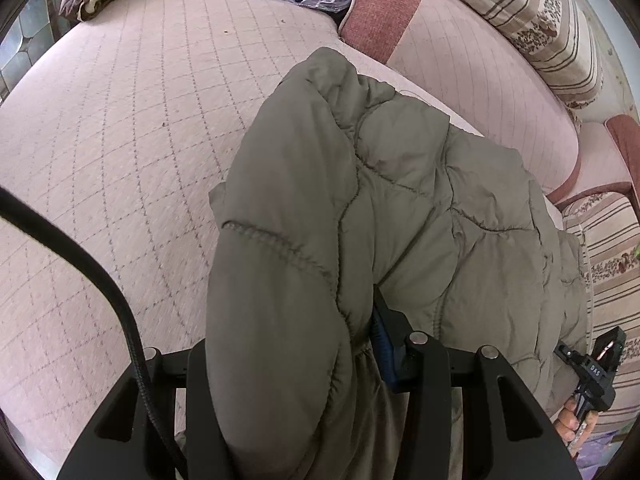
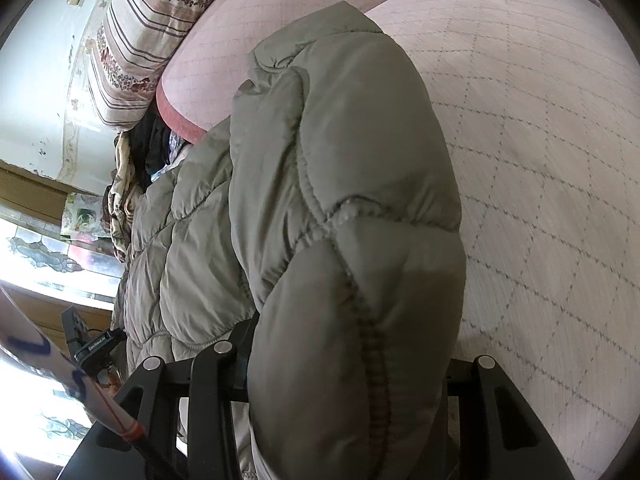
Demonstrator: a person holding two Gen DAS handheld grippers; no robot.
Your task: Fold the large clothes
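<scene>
So this is mid-fold on the big olive quilted jacket. Both grippers have a bunch of it and it's lifted over the pink quilted bed, with the far end sagging back down onto the mattress near the striped pillows.

The left gripper is clamped on a thick puffy edge, padding bulging between the fingers. Same deal with the right gripper, closed on a fat roll of the jacket.

My guess is the next move is carrying the held edge across and laying it over the rest, keeping both hands level so the padding doesn't slide or bunch, then letting go.

Writing: in the left view the other gripper's handle shows "DAS". The label on the device at lower left in the right view is too blurry to read.
</scene>
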